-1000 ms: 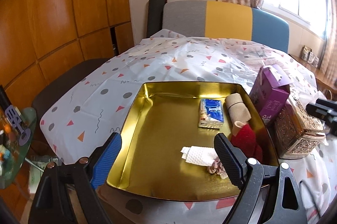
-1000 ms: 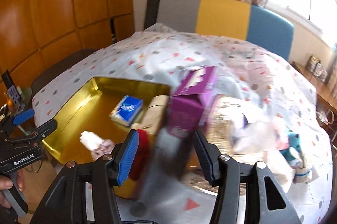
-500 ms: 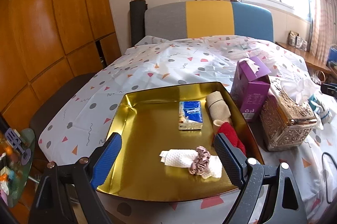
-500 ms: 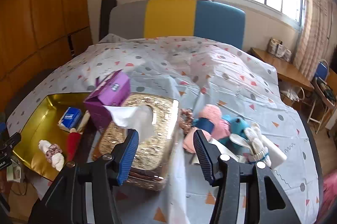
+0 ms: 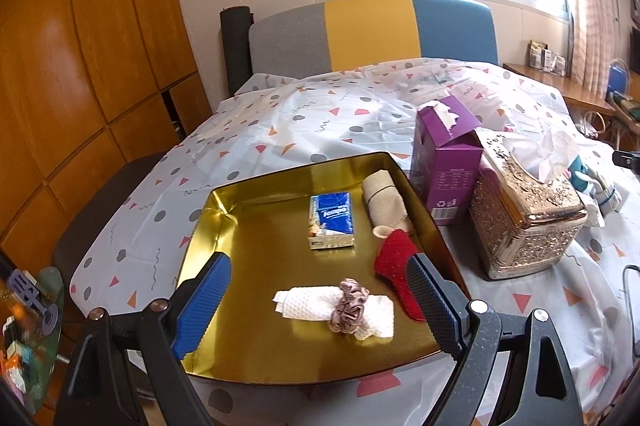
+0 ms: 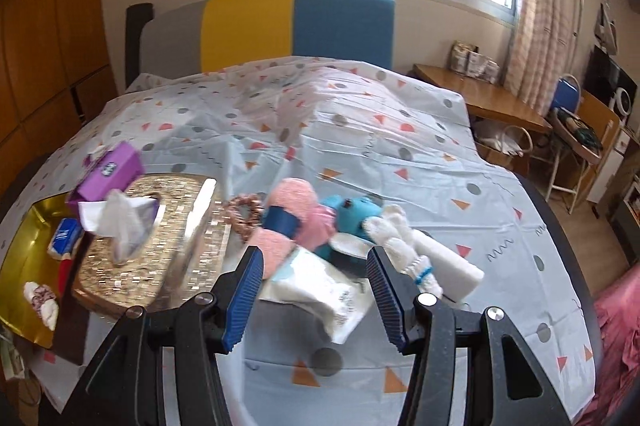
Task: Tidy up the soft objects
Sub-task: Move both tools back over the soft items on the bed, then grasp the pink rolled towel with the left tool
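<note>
A gold tray lies on the patterned sheet. In it are a blue tissue pack, a beige roll, a red cloth and a white cloth with a pink scrunchie around it. My left gripper hovers open over the tray's near end, empty. My right gripper is open and empty above a pile of soft things: a white plastic packet, a pink fluffy item, a blue plush toy, white socks and a scrunchie.
A purple tissue box and an ornate gold tissue box stand between the tray and the pile. A grey, yellow and blue headboard is behind. A wooden desk and a chair stand to the right.
My right gripper has swung right, from over the tray and purple box to above the pile of soft things. My left gripper has shifted slightly and rolled; the tray now sits more centred.
</note>
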`<state>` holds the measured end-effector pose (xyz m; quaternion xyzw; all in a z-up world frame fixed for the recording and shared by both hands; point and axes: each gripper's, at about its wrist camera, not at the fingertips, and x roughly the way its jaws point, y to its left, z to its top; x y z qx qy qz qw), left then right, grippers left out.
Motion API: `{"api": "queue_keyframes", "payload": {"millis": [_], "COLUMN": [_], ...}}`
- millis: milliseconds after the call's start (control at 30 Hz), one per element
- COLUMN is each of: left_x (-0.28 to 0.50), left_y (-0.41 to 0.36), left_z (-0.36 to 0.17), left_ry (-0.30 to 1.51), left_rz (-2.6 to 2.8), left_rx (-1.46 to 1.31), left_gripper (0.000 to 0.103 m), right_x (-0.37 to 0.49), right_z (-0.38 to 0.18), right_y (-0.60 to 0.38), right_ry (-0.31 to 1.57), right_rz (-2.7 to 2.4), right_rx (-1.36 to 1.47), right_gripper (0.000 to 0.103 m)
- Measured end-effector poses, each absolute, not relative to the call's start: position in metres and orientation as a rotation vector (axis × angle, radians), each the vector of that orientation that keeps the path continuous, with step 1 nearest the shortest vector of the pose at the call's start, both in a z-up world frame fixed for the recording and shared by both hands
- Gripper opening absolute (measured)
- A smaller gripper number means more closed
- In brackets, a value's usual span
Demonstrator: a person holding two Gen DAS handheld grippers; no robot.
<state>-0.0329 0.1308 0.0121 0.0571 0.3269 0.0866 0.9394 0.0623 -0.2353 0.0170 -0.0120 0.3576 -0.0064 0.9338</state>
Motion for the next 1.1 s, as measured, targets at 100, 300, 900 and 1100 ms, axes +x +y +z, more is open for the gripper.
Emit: {"api": "queue_keyframes", "payload": {"millis": [100,300,900,1100], "left_x": [-0.031,-0.024,0.078,0.151], "left_y": [0.123,0.097,-0.086,-0.131], "left_z": [0.013,0.027,0.082,0.057], "left_ry": [0.671,0.647,0.682,0.899], "left_rz": [0.154,0.059,-0.418,-0.465], "left_rx": [0.124,0.133,0.289,0.267], "left_gripper": [0.090,0.090,0.064,0.050], "right_x": [0.067,0.073,0.067,0.067], "right_z": [0.005,-0.018,-0.021,-0.016], "right_y": [-0.257,-0.293,-0.346,-0.346], "right_ry": [0.746,0.821,0.877,0.866], "right_rz": [-0.059,-0.148,-0.262,-0.222], "right_rx": [0.026,0.153,0.385,0.417], "right_gripper": [0.055,0.055,0.055,0.055]}}
